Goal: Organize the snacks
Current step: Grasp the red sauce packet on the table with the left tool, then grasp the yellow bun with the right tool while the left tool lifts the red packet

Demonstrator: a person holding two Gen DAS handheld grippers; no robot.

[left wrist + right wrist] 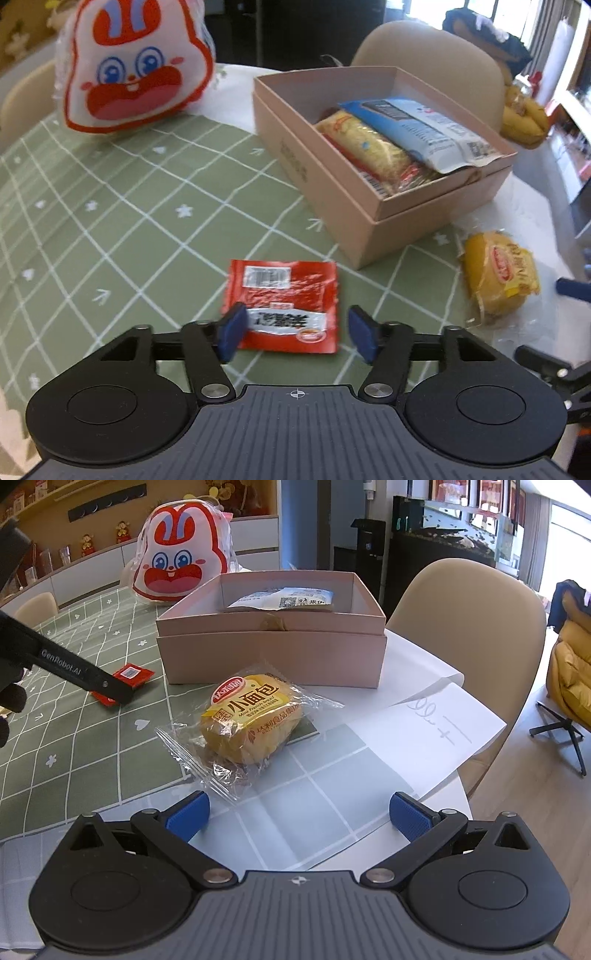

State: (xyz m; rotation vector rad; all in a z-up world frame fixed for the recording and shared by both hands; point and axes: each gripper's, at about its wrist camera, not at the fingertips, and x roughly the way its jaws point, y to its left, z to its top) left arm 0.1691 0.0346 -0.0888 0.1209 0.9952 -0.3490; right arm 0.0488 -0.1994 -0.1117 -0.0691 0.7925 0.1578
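Two grippers in view, both spread wide. Left gripper (295, 334) sits low over the green tablecloth (110, 221), its blue pads either side of one red packet (282, 304); left pad overlaps the packet's near left corner, right pad stands just off its right edge. Whether either pad touches it cannot be told. Packet lies flat, barcode at the far end.

One pink box (369, 206), open, ahead and right of the left gripper. Inside, three items countable: one blue-white packet (421, 129), one yellow noodle pack (365, 144), one red wrapper beneath, mostly hidden.

One rabbit bag (129, 70) stands far ahead-left.

Right gripper (298, 814) holds nothing; one wrapped bread (251, 720) lies ahead of it, nearer the left pad, apart from both. Bread sits between this gripper and the box (273, 657). One white paper sheet (424, 723) lies ahead-right. Red packet (127, 681) far left, partly behind the left gripper's finger.
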